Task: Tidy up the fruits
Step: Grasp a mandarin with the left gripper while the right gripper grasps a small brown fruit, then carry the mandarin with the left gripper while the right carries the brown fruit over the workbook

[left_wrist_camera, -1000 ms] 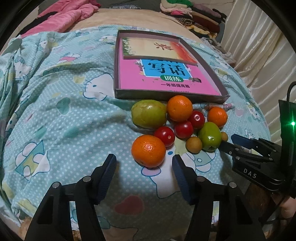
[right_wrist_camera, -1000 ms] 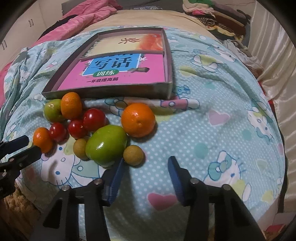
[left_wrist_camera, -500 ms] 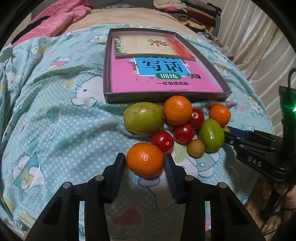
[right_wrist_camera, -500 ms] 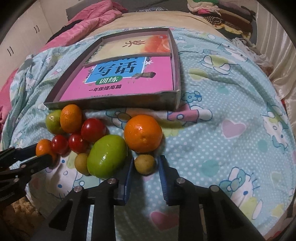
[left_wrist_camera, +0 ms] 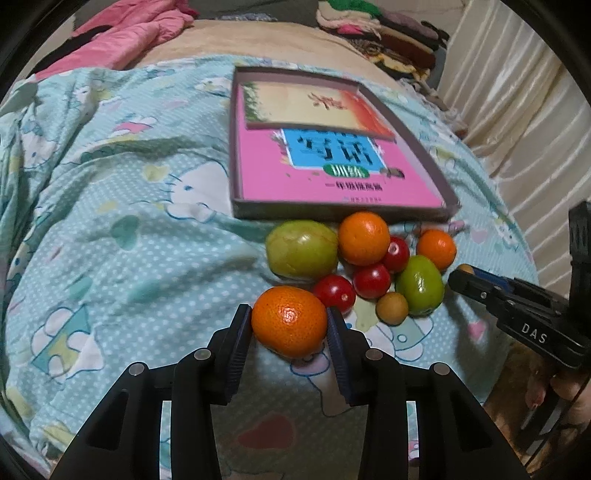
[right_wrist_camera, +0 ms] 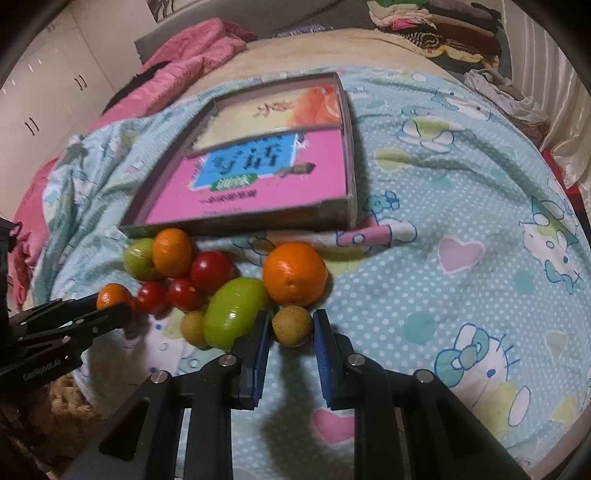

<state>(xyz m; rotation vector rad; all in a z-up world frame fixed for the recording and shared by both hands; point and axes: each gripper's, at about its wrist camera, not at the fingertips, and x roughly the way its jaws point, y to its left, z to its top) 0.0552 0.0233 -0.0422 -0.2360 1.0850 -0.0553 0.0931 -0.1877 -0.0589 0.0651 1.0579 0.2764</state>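
— Where did we have the fruit?

— On the bed, on the blue dotted cartoon sheet (left_wrist_camera: 110, 229), heaped just in front of the shallow box (left_wrist_camera: 236, 155) that held the pink book (left_wrist_camera: 332, 184). Our left gripper (left_wrist_camera: 290, 321) had its fingers (left_wrist_camera: 240, 332) pressed on both sides of the nearest orange (left_wrist_camera: 290, 319), and they were closing a touch more on it. That orange sat at the front of the heap, beside a red tomato (left_wrist_camera: 335, 293).

— And our right one?

— The right gripper (right_wrist_camera: 291, 326) was clenched on the small brown fruit (right_wrist_camera: 291, 325), a finger on each side. A green fruit (right_wrist_camera: 236, 314) lay just left of it, touching the left finger, and a big orange (right_wrist_camera: 295, 273) sat right behind it.

— What else was in the heap?

— Two more red tomatoes (left_wrist_camera: 371, 280), another orange (left_wrist_camera: 364, 238) against the box wall, a large yellow-green fruit (left_wrist_camera: 301, 249) beside it, a small orange (left_wrist_camera: 436, 248) at the far side, and a second small brown fruit (left_wrist_camera: 392, 308).

— Beyond that?

— A pink quilt (right_wrist_camera: 184, 62) and folded clothes (left_wrist_camera: 373, 22) at the head of the bed.
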